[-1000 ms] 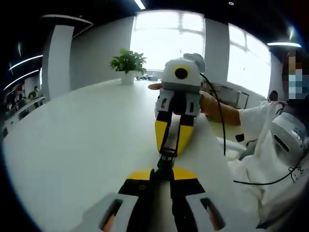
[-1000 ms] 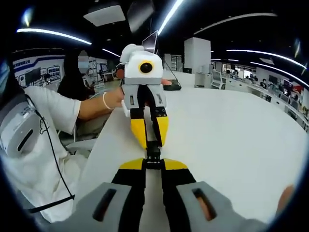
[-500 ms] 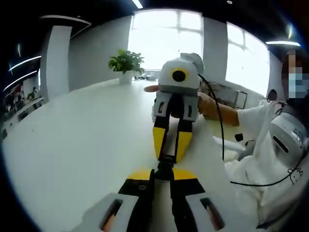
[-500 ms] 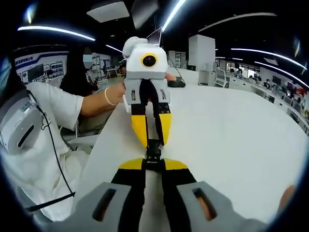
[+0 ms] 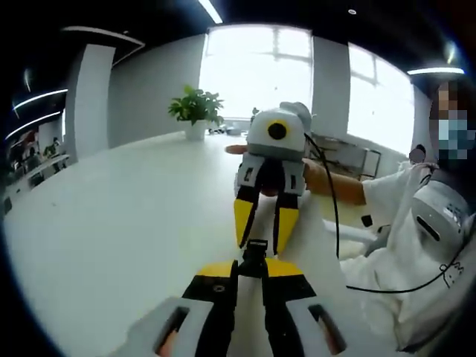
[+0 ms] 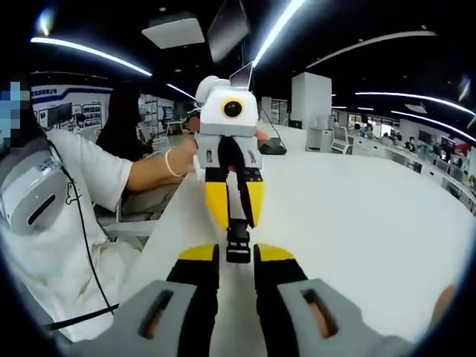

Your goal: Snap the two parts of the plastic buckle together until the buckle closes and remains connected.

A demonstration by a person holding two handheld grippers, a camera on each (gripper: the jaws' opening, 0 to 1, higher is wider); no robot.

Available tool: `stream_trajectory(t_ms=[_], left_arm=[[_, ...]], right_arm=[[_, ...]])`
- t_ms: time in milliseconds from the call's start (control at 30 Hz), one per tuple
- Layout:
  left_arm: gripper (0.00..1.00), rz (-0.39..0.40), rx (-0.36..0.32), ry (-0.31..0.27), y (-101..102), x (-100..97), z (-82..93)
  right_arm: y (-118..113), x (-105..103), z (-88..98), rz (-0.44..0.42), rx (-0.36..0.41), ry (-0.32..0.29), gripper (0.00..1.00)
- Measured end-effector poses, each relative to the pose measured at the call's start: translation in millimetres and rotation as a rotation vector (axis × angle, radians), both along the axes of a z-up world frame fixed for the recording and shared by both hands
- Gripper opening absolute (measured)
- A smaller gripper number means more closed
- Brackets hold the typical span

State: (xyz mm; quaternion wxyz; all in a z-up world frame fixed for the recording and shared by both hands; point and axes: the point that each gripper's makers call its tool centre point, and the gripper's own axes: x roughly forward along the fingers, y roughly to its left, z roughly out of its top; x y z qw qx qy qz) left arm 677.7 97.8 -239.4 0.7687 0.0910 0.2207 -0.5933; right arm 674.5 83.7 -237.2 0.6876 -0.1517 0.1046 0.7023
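Held above a white surface (image 5: 111, 223): black plastic buckle (image 6: 238, 242), joined, between two facing grippers. Left gripper (image 5: 251, 269) fingers pinching one end. Right gripper (image 6: 237, 253) fingers spread slightly, beside the other end.

Gripper fingers (image 6: 239, 204) hide most of the black buckle (image 6: 238, 244).

Big white table (image 5: 111, 216) w/ a glossy top, running off toward bright windows (image 5: 256, 71). Potted green plant (image 5: 195, 110) at the far end, white pot. Grey pillar (image 5: 88, 97) off to one side. Other way: open-plan office bg, ceiling light strips (image 6: 279, 26), laptop (image 6: 269, 145) on the table further back, desks + ppl too blurry to make out.
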Motion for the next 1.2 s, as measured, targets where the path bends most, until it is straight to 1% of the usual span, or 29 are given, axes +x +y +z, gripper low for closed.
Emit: stream_trajectory(t_ms=[67,133,267,300,367,433,467,533,600,633,700,733,933,1033,1100,1200], left_arm=[[0.11,-0.001,-0.003,-0.001,-0.1,-0.3,1.1],[0.11,-0.010,-0.012,0.005,-1.2,-2.9,2.9],[0.12,-0.011,-0.014,-0.008,-0.4,-3.0,4.1],[0.12,-0.021,-0.007,-0.045,-1.0,-3.6,3.7],[0.13,-0.027,-0.004,-0.053,-1.6,-4.9,2.1],[0.18,-0.054,0.004,-0.044,-3.7,-8.0,-1.9],[0.23,-0.058,0.013,-0.044,-5.5,-9.5,-5.0],[0.27,-0.048,0.035,-0.061,-4.8,-7.6,-8.1],[0.25,-0.052,0.030,-0.077,-4.5,-8.1,-7.3],[0.23,-0.059,0.020,-0.074,-4.7,-8.8,-5.9],[0.22,-0.076,-0.034,-0.053,-6.6,-12.3,0.6],[0.22,-0.082,-0.048,-0.048,-6.3,-13.9,2.3],[0.17,-0.083,-0.063,-0.043,0.6,-14.4,5.5],[0.16,-0.084,-0.077,-0.039,0.0,-14.8,6.9],[0.13,-0.085,-0.086,-0.043,-0.9,-15.4,8.0],[0.12,-0.086,-0.103,-0.059,-2.5,-14.5,11.3]], right_arm=[[0.8,-0.2,-2.0,-0.004,-0.015,-0.007,0.17],[0.5,1.0,-2.1,-0.005,-0.020,-0.032,0.13],[0.1,0.4,0.6,-0.004,-0.002,-0.002,0.13],[0.2,-0.1,0.3,-0.004,-0.001,-0.001,0.13],[0.2,0.2,0.0,-0.004,-0.001,-0.005,0.13],[0.9,-1.1,3.6,0.000,0.021,-0.010,0.13],[0.9,-1.7,4.9,0.003,0.028,-0.012,0.13],[1.7,-4.9,5.6,0.022,0.027,-0.020,0.13],[1.7,-5.8,4.7,0.026,0.019,-0.031,0.13],[1.8,-6.1,4.3,0.027,0.018,-0.032,0.13],[1.6,-5.5,4.3,0.025,0.022,-0.034,0.13],[1.3,-5.4,4.5,0.025,0.025,-0.033,0.13],[1.0,-5.9,6.8,0.023,0.059,-0.022,0.13],[1.9,-6.6,8.5,0.029,0.070,-0.019,0.13],[3.1,-7.6,9.9,0.032,0.078,-0.021,0.13],[3.4,-8.1,10.6,0.031,0.078,-0.030,0.13]])
